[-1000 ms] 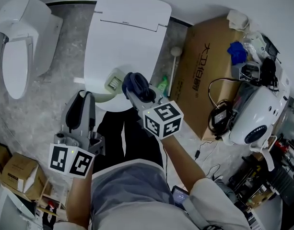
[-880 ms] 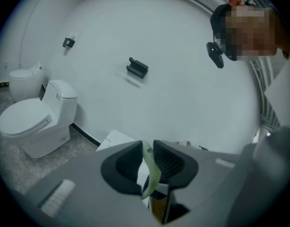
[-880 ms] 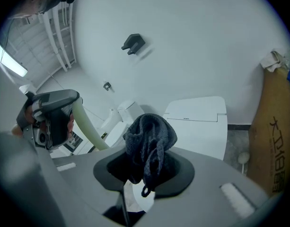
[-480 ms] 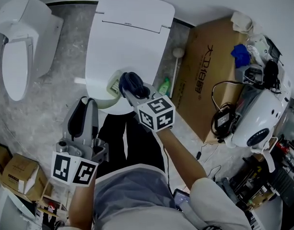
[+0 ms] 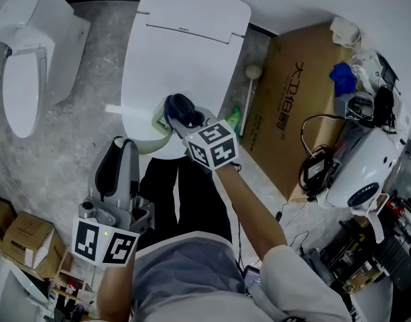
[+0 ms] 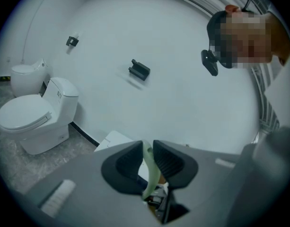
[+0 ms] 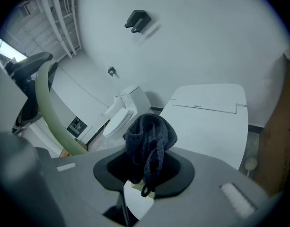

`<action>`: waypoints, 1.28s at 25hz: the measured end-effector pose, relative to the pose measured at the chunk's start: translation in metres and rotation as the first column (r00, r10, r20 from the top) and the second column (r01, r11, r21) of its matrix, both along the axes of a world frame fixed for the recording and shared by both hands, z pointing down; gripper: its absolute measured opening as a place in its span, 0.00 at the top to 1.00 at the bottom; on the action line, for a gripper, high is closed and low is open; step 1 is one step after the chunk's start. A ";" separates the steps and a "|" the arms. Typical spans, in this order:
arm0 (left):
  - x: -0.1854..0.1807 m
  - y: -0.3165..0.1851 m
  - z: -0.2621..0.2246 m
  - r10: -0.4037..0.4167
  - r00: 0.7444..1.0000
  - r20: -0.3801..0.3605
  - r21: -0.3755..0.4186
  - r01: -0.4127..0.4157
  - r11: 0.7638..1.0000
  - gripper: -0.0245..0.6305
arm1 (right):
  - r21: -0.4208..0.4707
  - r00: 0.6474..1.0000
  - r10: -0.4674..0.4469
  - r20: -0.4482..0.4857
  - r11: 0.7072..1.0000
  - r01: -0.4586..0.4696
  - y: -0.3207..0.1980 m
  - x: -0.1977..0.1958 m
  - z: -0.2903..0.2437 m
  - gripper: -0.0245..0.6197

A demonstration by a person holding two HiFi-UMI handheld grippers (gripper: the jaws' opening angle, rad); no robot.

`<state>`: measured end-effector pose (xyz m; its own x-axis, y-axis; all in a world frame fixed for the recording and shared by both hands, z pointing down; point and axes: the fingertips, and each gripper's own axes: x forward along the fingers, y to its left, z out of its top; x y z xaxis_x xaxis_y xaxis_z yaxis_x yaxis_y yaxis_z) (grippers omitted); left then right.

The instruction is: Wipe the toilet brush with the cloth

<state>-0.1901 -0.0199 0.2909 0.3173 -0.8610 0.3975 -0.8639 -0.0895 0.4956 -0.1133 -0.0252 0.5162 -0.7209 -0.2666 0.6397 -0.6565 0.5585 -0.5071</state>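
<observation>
Your left gripper (image 5: 119,147) had its fingers (image 6: 123,164) pinched on the pale green handle of the toilet brush (image 6: 149,174), which stood as a thin curved strip between the two dark pads. In the head view the toilet brush (image 5: 158,118) reached from that gripper up over the front edge of the closed toilet lid (image 5: 185,45), its head end lying above the lid.

Your right gripper (image 5: 182,116) had its fingers (image 7: 180,171) clamped on the dark blue cloth (image 7: 149,138), which was bunched up above them with a loop hanging down in front. The cloth (image 5: 180,108) was just beside the brush's head end; whether the two touched could not be made out. From the right gripper's view the brush handle (image 7: 44,108) arced up at the left.

A second toilet (image 5: 24,59) stood well apart on the left, and a cardboard box (image 5: 292,99) lay on the floor at your right.
</observation>
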 end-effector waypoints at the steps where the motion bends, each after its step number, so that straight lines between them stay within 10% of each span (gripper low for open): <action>1: -0.001 0.001 0.000 0.000 1.000 0.001 0.000 0.000 1.000 0.96 | 0.001 1.000 -0.012 -0.006 1.000 0.012 0.000 -0.002 0.004 0.80; 32: -0.001 0.001 0.004 -0.005 1.000 0.005 0.021 0.005 1.000 0.96 | -0.154 0.997 0.055 0.060 0.987 -0.045 -0.034 -0.010 0.056 0.79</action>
